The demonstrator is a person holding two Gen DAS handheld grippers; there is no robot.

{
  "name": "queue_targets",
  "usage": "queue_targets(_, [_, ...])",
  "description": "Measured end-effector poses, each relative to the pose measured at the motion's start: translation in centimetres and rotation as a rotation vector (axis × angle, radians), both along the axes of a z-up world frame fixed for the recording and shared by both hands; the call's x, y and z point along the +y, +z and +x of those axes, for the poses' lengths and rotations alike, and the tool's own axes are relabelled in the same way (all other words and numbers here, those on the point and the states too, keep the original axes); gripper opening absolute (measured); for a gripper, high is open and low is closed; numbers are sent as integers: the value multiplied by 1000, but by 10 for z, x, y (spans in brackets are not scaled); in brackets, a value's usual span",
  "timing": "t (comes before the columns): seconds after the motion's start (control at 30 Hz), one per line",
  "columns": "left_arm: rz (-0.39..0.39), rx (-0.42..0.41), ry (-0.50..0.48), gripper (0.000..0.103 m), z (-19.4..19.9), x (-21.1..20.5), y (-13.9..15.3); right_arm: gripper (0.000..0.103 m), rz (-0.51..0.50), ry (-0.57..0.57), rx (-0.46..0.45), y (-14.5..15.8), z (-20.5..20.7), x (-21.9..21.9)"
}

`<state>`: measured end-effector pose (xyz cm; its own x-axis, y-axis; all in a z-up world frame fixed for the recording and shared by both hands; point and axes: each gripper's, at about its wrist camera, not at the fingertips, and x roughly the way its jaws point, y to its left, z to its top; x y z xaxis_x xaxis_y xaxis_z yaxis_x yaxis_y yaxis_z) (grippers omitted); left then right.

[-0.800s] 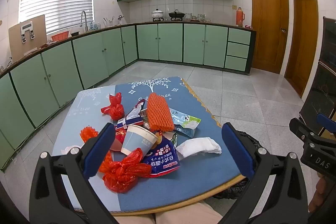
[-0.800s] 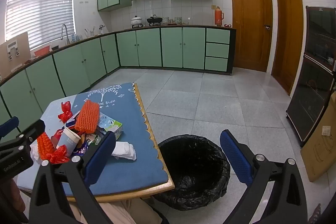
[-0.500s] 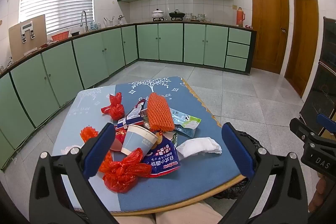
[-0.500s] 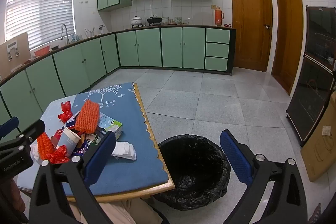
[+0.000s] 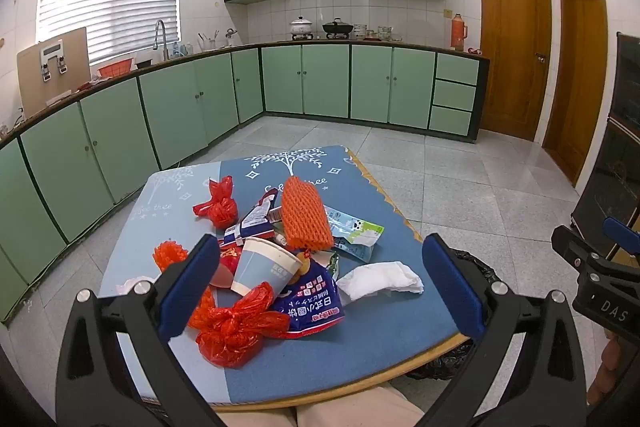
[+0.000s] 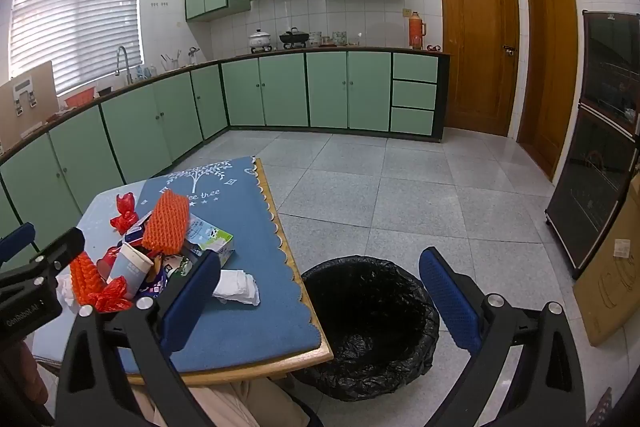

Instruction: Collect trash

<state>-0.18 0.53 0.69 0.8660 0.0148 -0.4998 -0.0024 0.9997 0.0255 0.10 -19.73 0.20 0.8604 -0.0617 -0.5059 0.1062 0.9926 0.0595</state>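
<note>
A heap of trash lies on the blue-covered table point(image 5: 376, 331): an orange foam net point(image 5: 304, 213), a paper cup point(image 5: 266, 265) on its side, red plastic bags point(image 5: 236, 325), a blue snack wrapper point(image 5: 316, 301), a crumpled white tissue point(image 5: 380, 279) and a milk carton point(image 5: 352, 229). My left gripper point(image 5: 320, 287) hovers open above the near edge of the heap, holding nothing. My right gripper point(image 6: 320, 299) is open too, above the table's right edge and the black-lined bin point(image 6: 368, 319) on the floor. The tissue point(image 6: 236, 287) lies closest to the bin.
Green cabinets point(image 5: 192, 107) run along the left and far walls. Grey tiled floor point(image 6: 380, 195) spreads beyond the table. A dark glass cabinet point(image 6: 604, 147) and a cardboard box point(image 6: 608, 275) stand at the right. A person's knees point(image 5: 320, 413) show below the table edge.
</note>
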Motion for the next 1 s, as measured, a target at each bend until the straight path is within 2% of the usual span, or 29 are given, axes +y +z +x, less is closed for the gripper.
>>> queue_targets(0.77, [-7, 8, 7, 98, 2, 7, -2, 97, -2, 3, 4, -1, 4, 2])
queue_targets(1.0, [-9, 19, 32, 98, 12, 17, -8, 97, 0, 34, -1, -5, 27, 14])
